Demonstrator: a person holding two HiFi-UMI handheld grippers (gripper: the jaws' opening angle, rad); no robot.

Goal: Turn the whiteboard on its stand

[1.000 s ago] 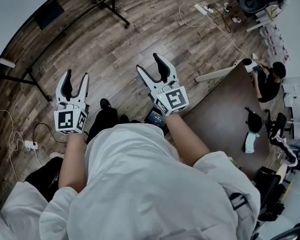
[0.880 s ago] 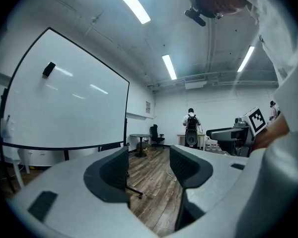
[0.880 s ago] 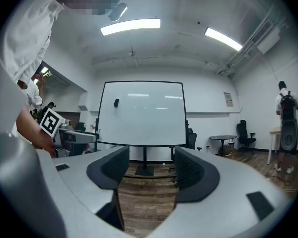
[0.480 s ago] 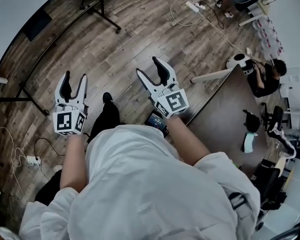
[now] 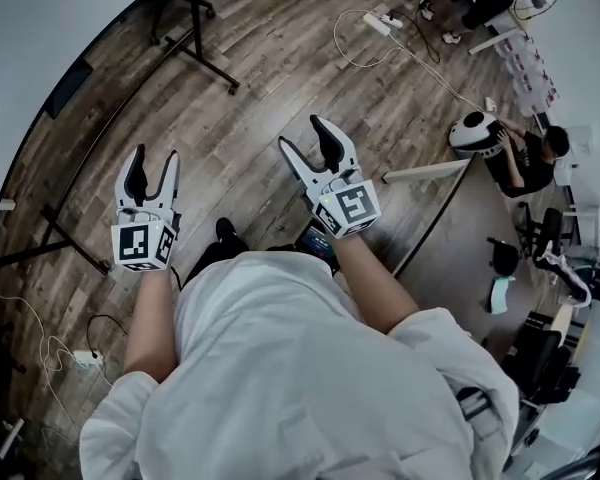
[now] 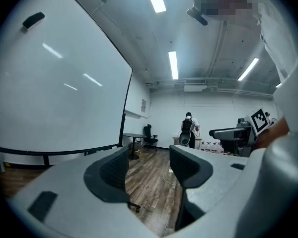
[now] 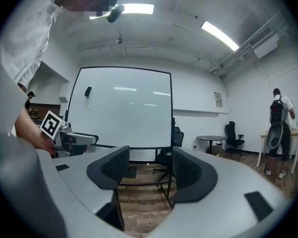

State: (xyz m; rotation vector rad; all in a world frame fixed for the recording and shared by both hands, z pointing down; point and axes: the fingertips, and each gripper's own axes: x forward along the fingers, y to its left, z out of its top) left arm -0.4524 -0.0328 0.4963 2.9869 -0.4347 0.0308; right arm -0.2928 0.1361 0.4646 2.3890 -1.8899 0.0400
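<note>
Head view: left claw (image 5: 152,158), right claw (image 5: 302,133) both wide apart, empty, short of whiteboard (image 7: 120,108).

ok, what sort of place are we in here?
Probably an office or lab meeting room: a large white whiteboard on a black stand, a black office chair near a dark round table, and long ceiling strip lights over wood-plank flooring.

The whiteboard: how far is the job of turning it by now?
Nothing looks done yet: the whiteboard stands upright and untouched, some way ahead. In hand: the left tongs and the right tongs are open and empty above the wooden floor, pointing forward. Left to do: reach the board, grip its edge and turn it.
</note>
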